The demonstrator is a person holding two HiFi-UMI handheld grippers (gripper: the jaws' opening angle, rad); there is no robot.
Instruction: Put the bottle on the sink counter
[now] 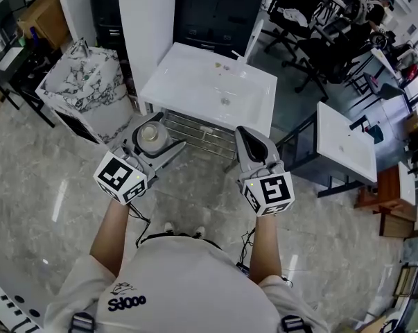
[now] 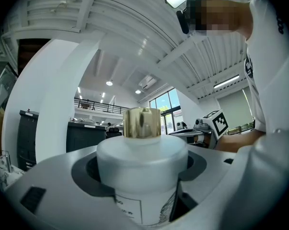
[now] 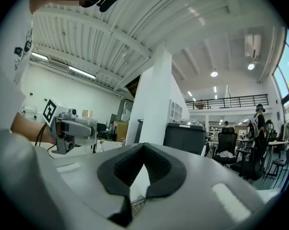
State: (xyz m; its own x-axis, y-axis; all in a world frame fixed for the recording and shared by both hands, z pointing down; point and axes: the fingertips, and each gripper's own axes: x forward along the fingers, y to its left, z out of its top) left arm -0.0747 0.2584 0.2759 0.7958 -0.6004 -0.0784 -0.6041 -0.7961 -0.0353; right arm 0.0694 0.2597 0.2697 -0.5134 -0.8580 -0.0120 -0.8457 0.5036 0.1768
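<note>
The bottle (image 2: 142, 171) sits clamped in my left claw (image 1: 157, 143), held in the air just short of the sink counter (image 1: 188, 75), so I judge this to be the carry step. Next I must reach forward over the rim, lower it upright onto the flat, glossy white top, then let go. The bottle is a smooth frosted white cylinder with a shiny gold cap (image 2: 142, 122). My right claw (image 1: 253, 141) is clenched on nothing.

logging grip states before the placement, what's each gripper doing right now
left gripper: closed on the bottle, white with a gold cap
right gripper: closed, nothing between its jaws
</note>
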